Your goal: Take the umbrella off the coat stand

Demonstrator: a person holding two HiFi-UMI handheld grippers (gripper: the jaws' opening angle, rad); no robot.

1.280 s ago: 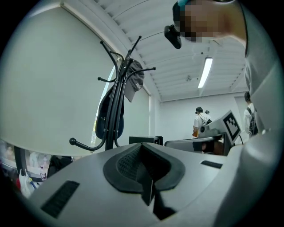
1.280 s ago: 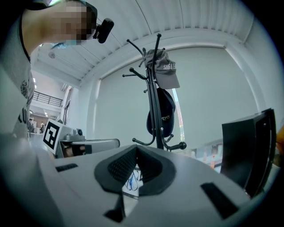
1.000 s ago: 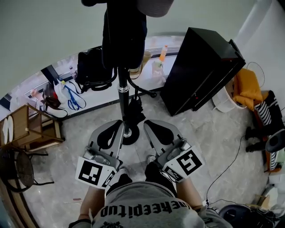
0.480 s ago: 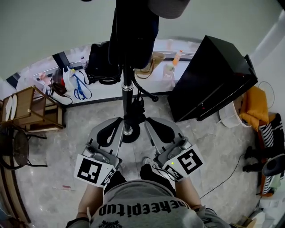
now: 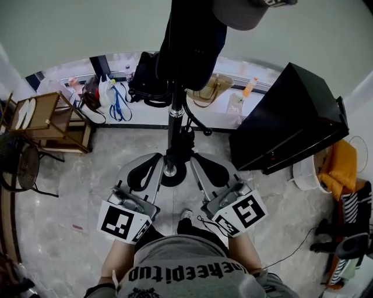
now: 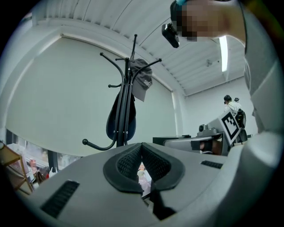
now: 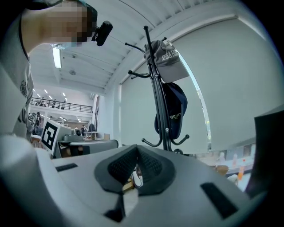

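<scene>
The black coat stand (image 5: pixel 173 119) rises just ahead of me, and its round base (image 5: pixel 169 173) shows between my two grippers. A dark navy bundle (image 5: pixel 192 41), which looks like the folded umbrella, hangs along the upper pole. It also shows as the navy bundle (image 6: pixel 120 119) in the left gripper view and the navy bundle (image 7: pixel 174 110) in the right one. A grey cap (image 5: pixel 247 10) hangs on a top hook. My left gripper (image 5: pixel 157 159) and right gripper (image 5: pixel 193 159) are both shut and empty. They point level at the stand, well short of the bundle.
A big black cabinet (image 5: pixel 288 119) stands at the right of the stand. Bags (image 5: pixel 145 81) and bottles (image 5: pixel 247 88) line the wall behind it. At the left are a wooden shelf (image 5: pixel 49 119) and a dark chair (image 5: pixel 17 166). A white bucket (image 5: pixel 305 174) and orange cloth (image 5: pixel 338 169) lie far right.
The whole room has slid to the right in the head view as the person turns. Both grippers keep their place side by side before the stand's base, shut as before.
</scene>
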